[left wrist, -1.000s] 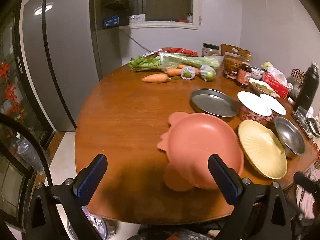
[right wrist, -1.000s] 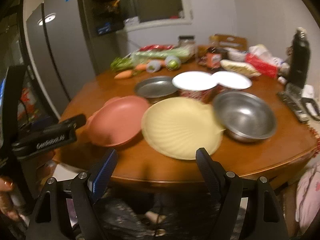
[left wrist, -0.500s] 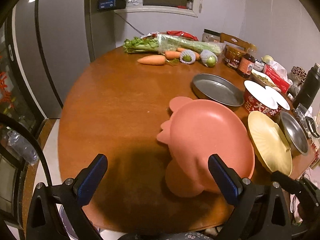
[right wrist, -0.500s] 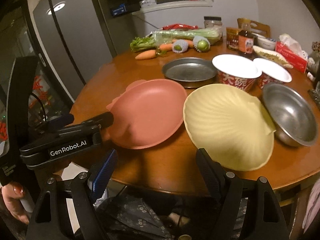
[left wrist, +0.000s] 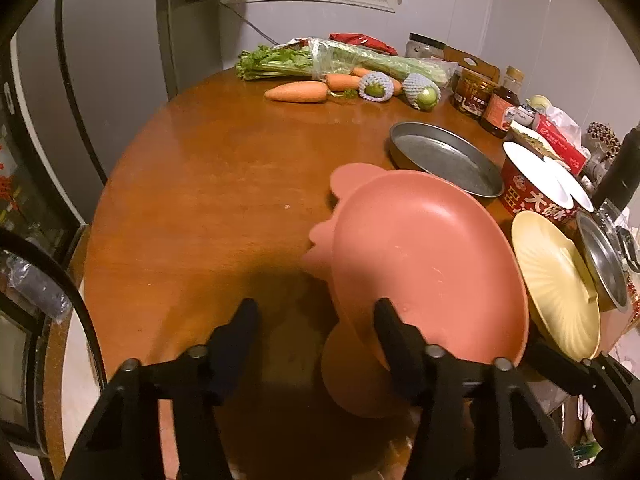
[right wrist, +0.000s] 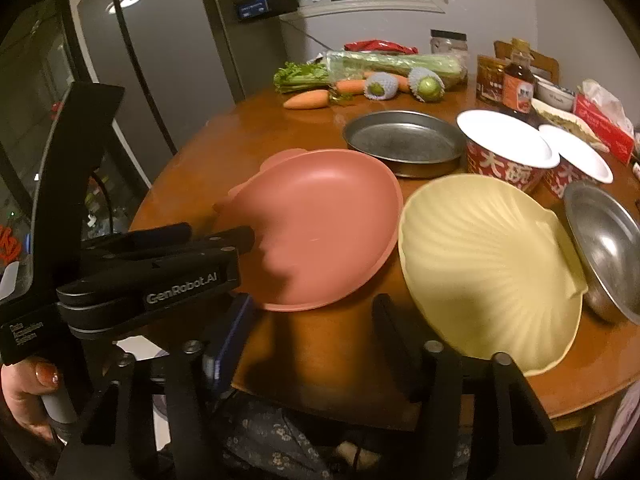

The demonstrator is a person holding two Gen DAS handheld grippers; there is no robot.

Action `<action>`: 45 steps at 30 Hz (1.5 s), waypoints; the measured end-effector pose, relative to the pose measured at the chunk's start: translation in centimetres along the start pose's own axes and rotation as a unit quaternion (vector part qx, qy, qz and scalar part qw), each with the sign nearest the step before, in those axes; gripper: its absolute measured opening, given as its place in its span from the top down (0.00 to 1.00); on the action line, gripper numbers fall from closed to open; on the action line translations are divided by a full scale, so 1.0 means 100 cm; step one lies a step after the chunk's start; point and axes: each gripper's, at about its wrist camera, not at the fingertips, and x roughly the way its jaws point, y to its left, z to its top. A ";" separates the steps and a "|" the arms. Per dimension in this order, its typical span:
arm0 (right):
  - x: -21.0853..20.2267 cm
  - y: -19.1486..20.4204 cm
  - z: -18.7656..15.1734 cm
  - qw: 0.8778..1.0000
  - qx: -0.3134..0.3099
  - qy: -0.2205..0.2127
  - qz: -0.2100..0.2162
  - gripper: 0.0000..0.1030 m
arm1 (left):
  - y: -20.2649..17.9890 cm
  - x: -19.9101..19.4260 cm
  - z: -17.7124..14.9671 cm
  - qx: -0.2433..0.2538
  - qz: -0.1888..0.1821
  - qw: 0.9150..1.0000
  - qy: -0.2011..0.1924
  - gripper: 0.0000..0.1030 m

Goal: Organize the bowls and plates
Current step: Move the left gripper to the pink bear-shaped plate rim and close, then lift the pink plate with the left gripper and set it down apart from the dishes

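Left wrist view: the left claw point(left wrist: 314, 316) and right claw point(right wrist: 312, 316), both part open, hold nothing; pink plate point(left wrist: 424, 260), yellow plate point(right wrist: 488, 264), pan point(right wrist: 404, 140) and bowl point(right wrist: 612, 240) lie unstacked on the desk point(left wrist: 208, 184).

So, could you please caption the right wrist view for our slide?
Open right hand-held gripper approaches a yellow shell plate beside a pink plate on the wooden table.

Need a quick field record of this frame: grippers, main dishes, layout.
left gripper: open, fingers either side of the pink plate's near rim, not closed on it
right gripper: open, at table edge between the two plates
pink plate: on round wooden table
yellow shell-shaped plate: beside pink plate
steel bowl: far side of yellow plate
round metal pan: behind pink plate
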 end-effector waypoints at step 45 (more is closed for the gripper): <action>0.054 -0.003 0.082 1.000 -0.028 0.001 0.013 0.48 | 0.072 -0.010 0.042 -0.008 0.006 1.000 -0.026 0.63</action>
